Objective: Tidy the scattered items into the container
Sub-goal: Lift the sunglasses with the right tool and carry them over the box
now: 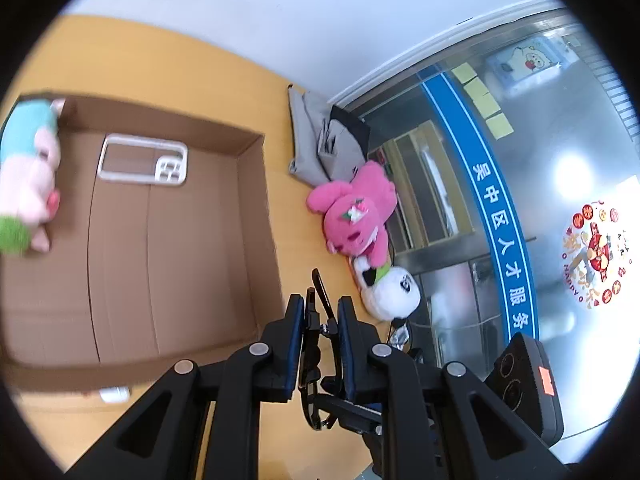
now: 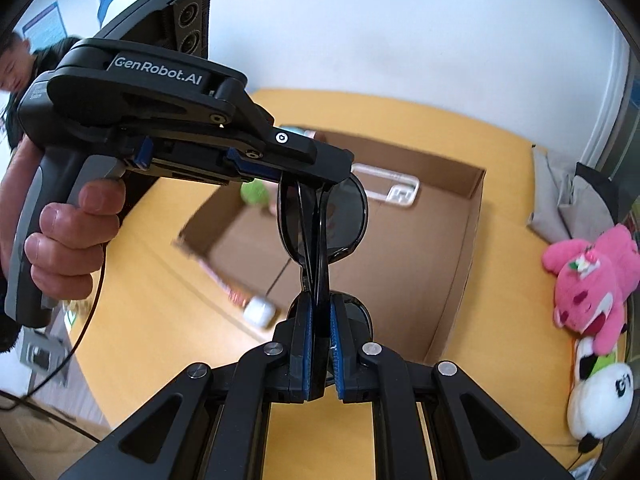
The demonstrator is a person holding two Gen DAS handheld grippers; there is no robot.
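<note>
Brown cardboard makes our box (image 1: 248, 184), open on the yellow table (image 2: 168, 272). On the left inside it we see a pale pink soft toy (image 1: 28, 184), and at its far wall lies a clear phone case (image 1: 143, 160). We hold black sunglasses (image 2: 324, 220) up above the table, near the box. Our left gripper (image 2: 316, 172) is clamped on one end of them and our right gripper (image 2: 320, 320) is clamped on the other end. To the right, outside the box, a bright pink plush (image 2: 588, 276) lies on the table, touching a white panda plush (image 2: 600, 400).
</note>
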